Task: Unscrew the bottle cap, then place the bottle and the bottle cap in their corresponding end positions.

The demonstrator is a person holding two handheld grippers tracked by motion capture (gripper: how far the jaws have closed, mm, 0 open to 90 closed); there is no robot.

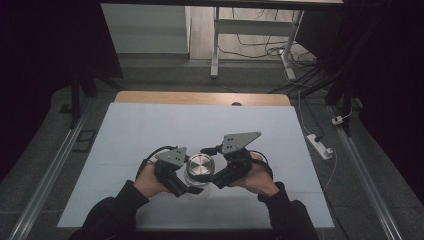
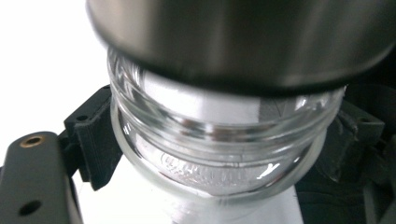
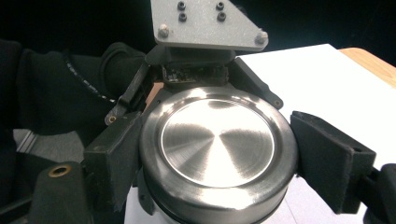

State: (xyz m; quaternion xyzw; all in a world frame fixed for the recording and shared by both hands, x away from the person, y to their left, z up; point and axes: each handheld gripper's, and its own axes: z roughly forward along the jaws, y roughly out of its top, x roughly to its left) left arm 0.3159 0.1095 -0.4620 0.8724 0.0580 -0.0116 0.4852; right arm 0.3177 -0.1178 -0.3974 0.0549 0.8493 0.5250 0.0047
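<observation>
The glass jar's (image 2: 219,154) base is cut off below; its metal lid (image 2: 243,42) blurs, cropped above.

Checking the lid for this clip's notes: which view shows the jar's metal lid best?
The right gripper view: the metal lid faces the camera, top and rim clear, between the right tongs. The left gripper view catches its blurred underside edge above the glass jar. The high view shows it as a small disc.

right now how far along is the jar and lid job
Done: both grips are set. The left hand-held gripper is shut on the glass jar and the right hand-held gripper is shut on the metal lid. In hand: the lid sits on the jar's mouth. Left: turning it; whether on or off, I cannot tell.
</observation>
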